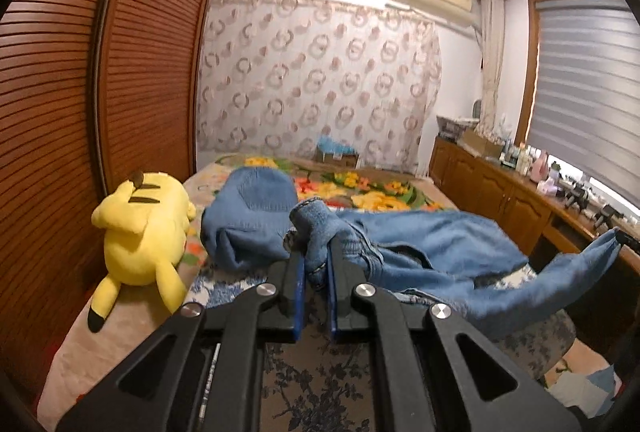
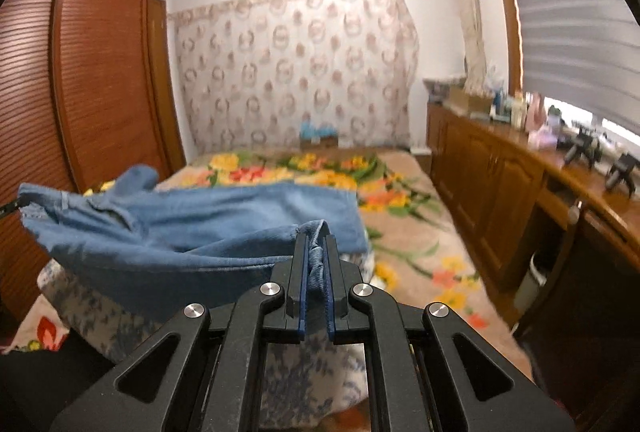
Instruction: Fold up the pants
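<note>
Blue denim pants (image 1: 432, 244) hang stretched between my two grippers above the bed. My left gripper (image 1: 316, 252) is shut on a bunched corner of the pants, which sticks up between the fingers. My right gripper (image 2: 316, 244) is shut on another edge of the pants (image 2: 200, 224); the cloth runs from it to the left. In the left wrist view the right gripper's tip (image 1: 626, 240) shows at the far right, holding the pants' end. In the right wrist view the left gripper's tip (image 2: 10, 208) shows at the far left edge.
A yellow plush toy (image 1: 144, 232) lies on the bed (image 2: 416, 232) by the brown louvred wardrobe (image 1: 100, 79). A blue folded garment (image 1: 252, 216) lies beyond my left gripper. A wooden sideboard (image 2: 500, 183) with small items runs along the right. A floral-covered stool (image 2: 312, 364) stands below the pants.
</note>
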Motion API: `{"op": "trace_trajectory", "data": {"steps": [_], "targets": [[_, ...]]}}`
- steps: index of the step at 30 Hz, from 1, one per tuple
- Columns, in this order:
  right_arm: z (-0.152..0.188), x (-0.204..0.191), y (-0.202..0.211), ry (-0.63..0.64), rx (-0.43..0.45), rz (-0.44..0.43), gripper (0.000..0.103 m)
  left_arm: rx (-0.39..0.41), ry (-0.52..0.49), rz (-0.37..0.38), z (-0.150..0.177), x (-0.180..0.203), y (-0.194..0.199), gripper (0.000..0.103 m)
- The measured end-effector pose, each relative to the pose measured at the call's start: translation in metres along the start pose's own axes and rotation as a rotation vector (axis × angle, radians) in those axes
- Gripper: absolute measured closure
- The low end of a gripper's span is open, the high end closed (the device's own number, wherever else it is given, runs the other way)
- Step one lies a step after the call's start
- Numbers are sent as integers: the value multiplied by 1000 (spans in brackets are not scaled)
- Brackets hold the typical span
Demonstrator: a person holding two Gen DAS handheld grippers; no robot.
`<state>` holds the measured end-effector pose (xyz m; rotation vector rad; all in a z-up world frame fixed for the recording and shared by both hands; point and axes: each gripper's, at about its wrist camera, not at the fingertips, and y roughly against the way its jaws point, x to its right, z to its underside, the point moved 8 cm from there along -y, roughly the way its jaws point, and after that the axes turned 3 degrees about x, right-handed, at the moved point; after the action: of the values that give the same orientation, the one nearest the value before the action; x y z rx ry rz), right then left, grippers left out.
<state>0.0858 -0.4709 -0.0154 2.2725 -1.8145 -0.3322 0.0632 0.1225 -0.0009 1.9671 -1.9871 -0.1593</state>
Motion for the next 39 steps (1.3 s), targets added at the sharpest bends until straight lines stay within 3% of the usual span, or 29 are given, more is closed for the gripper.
{"op": "trace_trajectory", "data": {"steps": [5, 9, 16, 31, 35, 39], "targets": [[-28, -4, 15, 38, 71, 11, 99, 3, -20, 9, -3, 2, 0, 98], [-34, -1, -2, 46, 77, 31, 99, -37, -44, 19, 4, 9, -23, 97], [-17, 17, -63, 29, 13, 67, 99, -125, -58, 9, 25, 13, -73, 97], [43, 36, -148, 1, -127, 93, 99, -202, -82, 8, 39, 24, -140, 98], [39, 43, -161, -6, -111, 122, 99, -195, -64, 12, 30, 25, -156, 98], [12, 50, -169, 3, -68, 139, 99, -170, -69, 22, 10, 31, -176, 98]]}}
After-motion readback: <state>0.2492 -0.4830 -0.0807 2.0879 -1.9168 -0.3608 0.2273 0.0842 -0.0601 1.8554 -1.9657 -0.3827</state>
